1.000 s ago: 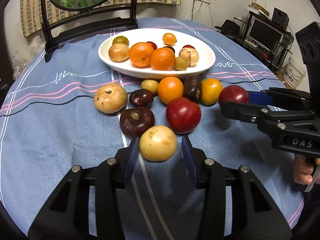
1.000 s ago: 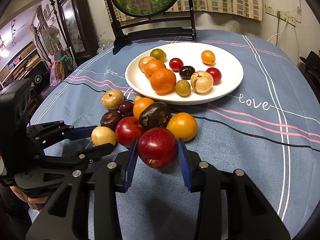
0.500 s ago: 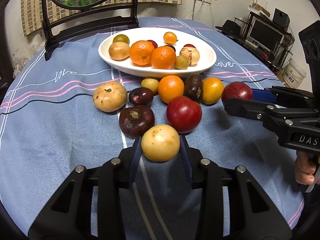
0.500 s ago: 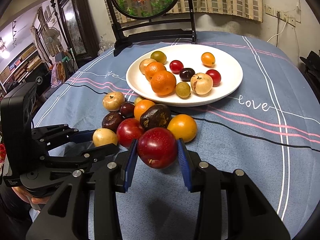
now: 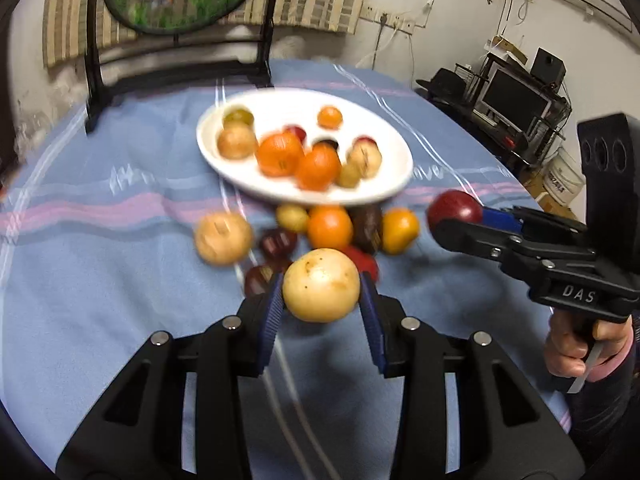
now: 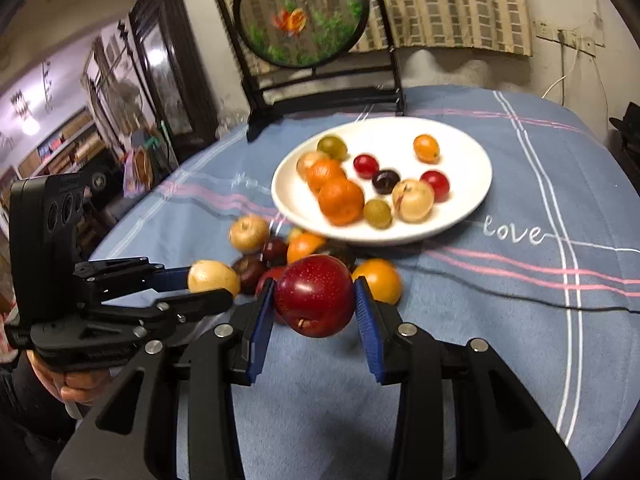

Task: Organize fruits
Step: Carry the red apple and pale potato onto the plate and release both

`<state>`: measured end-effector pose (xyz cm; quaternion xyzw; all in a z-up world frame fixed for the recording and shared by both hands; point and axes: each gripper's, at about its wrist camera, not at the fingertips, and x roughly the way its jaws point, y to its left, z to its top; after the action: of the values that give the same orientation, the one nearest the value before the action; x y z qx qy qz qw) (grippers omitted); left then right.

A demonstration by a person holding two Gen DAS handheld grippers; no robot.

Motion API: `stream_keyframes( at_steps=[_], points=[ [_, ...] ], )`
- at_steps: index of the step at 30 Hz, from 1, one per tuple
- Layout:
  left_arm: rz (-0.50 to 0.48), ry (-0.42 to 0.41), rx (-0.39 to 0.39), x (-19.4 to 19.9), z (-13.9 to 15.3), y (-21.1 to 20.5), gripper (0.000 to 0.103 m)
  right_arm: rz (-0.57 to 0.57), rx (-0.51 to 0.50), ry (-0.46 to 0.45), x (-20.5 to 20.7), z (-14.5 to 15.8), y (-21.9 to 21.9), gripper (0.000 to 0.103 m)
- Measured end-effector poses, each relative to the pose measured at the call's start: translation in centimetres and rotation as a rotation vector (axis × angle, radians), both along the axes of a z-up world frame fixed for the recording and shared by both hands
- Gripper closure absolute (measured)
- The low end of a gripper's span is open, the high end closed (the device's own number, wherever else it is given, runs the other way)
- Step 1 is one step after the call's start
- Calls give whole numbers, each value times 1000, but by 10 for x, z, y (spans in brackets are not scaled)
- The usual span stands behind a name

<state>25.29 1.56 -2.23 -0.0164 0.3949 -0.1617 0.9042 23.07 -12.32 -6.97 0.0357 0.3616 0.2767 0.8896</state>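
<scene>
Progress partway: white plate (image 6: 476,168) at 12 o'clock holds about ten fruits; eight or so loose on counter (image 6: 500,320) below its rim. Left gripper (image 5: 321,306) jaws clamp pale yellow fruit (image 5: 321,285), right gripper (image 6: 315,316) jaws clamp red fruit (image 6: 315,295), both lifted off cloth, not yet plated.

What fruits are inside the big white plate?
In the white plate lie two oranges, small red, dark, green and orange fruits, and pale round ones. One pale fruit sits partly hidden behind the oranges.

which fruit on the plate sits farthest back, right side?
The small orange fruit, alone near the far right rim of the white plate; the two bigger oranges sit together at the front left.
</scene>
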Motion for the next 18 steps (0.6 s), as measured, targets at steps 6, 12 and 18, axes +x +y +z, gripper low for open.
stream_keyframes(
  at_steps=[6, 12, 18],
  points=[
    [5, -58, -12, 45, 41, 3, 65, -74, 71, -64, 27, 27, -16, 63],
    [50, -61, 26, 128, 42, -11, 65, -153, -22, -127, 80, 29, -1, 63],
    [73, 40, 13, 191, 14, -15, 65, -126, -77, -71, 119, 3, 18, 63]
  ],
)
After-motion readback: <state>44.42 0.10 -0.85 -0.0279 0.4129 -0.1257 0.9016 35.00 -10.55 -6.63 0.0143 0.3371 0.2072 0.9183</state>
